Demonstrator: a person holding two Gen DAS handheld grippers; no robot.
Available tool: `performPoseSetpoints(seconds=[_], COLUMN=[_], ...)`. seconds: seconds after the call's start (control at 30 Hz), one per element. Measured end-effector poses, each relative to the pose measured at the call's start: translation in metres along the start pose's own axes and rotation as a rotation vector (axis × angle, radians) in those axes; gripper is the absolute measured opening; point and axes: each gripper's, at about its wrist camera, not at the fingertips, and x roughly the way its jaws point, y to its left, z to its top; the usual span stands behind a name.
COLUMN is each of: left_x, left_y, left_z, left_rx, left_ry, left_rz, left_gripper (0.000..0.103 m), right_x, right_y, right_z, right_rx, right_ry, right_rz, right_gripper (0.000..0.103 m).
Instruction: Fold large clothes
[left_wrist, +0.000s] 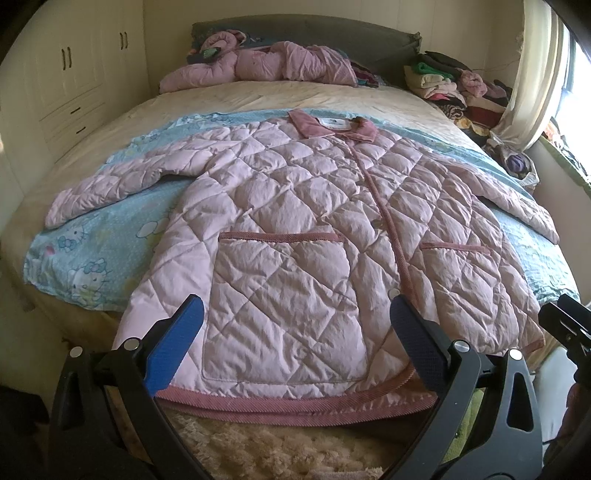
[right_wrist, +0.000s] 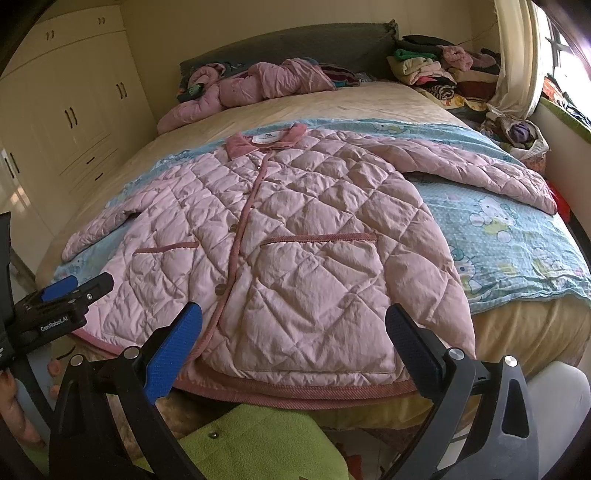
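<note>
Bed (left_wrist: 92, 147) btwn wardrobe (left_wrist: 74, 74) & sunlit window (left_wrist: 576, 85).

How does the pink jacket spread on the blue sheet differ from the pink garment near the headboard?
The quilted jacket lies flat, front up, sleeves out to both sides; the garment near the headboard is bunched in a heap. The quilted jacket rests on the blue cartoon sheet at the near edge of the bed; the garment near the headboard sits on the beige cover, far from both grippers. Both are pink and padded.
</note>
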Motion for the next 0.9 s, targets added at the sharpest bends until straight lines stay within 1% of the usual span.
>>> performPoseSetpoints(seconds=[0.47, 0.63, 0.9], left_x=[0.000, 0.002, 0.019], left_y=[0.001, 0.010, 0.016], left_z=[0.001, 0.015, 0.049], left_rx=[-0.001, -0.009, -0.024], left_ry=[-0.001, -0.007, 0.016], left_rz=[0.009, 0.019, 0.023], left_gripper=[0.095, 0.095, 0.095], right_x=[0.011, 0.019, 0.030], right_y=[0.003, 0.000, -0.005], right_z=[0.009, 0.022, 0.048], right_rx=[-0.010, -0.005, -0.002], right_ry=[0.010, 0.011, -0.008], right_rz=[0.004, 0.007, 0.022], right_gripper=[0.099, 0.099, 0.099])
